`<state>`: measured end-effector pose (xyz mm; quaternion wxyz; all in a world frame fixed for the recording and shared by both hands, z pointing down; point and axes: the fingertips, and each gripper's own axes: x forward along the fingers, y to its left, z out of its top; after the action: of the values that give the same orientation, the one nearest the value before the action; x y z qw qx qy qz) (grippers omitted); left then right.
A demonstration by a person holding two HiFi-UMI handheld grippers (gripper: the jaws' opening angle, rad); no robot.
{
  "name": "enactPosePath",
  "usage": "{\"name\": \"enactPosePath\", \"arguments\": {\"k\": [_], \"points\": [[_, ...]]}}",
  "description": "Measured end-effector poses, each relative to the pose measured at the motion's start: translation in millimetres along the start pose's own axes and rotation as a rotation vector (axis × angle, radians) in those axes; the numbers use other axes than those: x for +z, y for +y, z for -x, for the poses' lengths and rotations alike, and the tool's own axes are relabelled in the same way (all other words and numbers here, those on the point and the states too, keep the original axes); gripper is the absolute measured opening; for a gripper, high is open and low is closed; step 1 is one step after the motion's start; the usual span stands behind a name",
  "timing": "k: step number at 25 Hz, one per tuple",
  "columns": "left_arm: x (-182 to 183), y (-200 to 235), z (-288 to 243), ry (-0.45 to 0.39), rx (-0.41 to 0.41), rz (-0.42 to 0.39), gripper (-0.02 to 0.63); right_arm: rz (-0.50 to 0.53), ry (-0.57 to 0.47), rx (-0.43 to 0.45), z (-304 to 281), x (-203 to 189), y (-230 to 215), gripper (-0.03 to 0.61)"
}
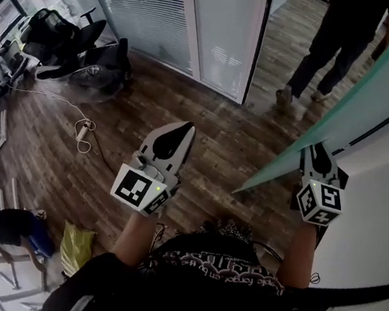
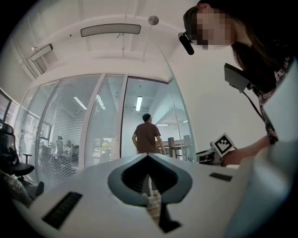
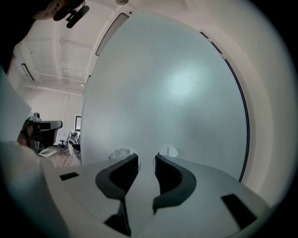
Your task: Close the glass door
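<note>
The frosted glass door (image 1: 370,102) stands open and slants across the right of the head view. In the right gripper view the door (image 3: 177,93) fills nearly the whole picture. My right gripper (image 1: 320,148) points at the door's face near its lower edge. Its jaws stand apart, and in its own view the right gripper (image 3: 146,158) shows nothing between them. Two small round fittings (image 3: 122,153) sit on the glass just past the tips. My left gripper (image 1: 185,127) hangs over the wood floor, away from the door. Seen in its own view, the left gripper (image 2: 148,158) is shut and empty.
A person (image 1: 335,42) walks off through the doorway beside the glass partition (image 1: 224,28). Office chairs (image 1: 67,44) stand at the far left, and a power strip with its cable (image 1: 83,134) lies on the floor. A yellow bag (image 1: 76,246) sits near left. A white wall (image 1: 374,237) runs along the right.
</note>
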<state>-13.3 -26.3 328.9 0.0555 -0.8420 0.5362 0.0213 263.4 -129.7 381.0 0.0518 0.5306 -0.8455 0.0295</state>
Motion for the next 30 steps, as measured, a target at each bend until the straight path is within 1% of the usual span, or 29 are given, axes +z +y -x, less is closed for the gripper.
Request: {"name": "enactPosePath", "arguments": {"k": [3, 11, 20, 26, 30], "points": [[2, 8, -9, -0.005, 0.001, 0.013, 0.003, 0.001, 0.002, -0.005, -15, 4, 0, 0.114], [-13, 32, -25, 0.006, 0.029, 0.031, 0.003, 0.009, 0.008, -0.010, -53, 5, 6, 0.114], [-12, 73, -64, -0.002, 0.068, 0.036, 0.002, 0.012, 0.005, -0.039, -108, 14, 14, 0.112], [-16, 91, -96, -0.003, 0.086, 0.028, 0.002, 0.016, 0.022, -0.026, -146, 16, 15, 0.112], [-16, 103, -119, 0.000, 0.096, 0.032, 0.002, 0.032, 0.012, -0.030, -171, 22, 14, 0.111]]}}
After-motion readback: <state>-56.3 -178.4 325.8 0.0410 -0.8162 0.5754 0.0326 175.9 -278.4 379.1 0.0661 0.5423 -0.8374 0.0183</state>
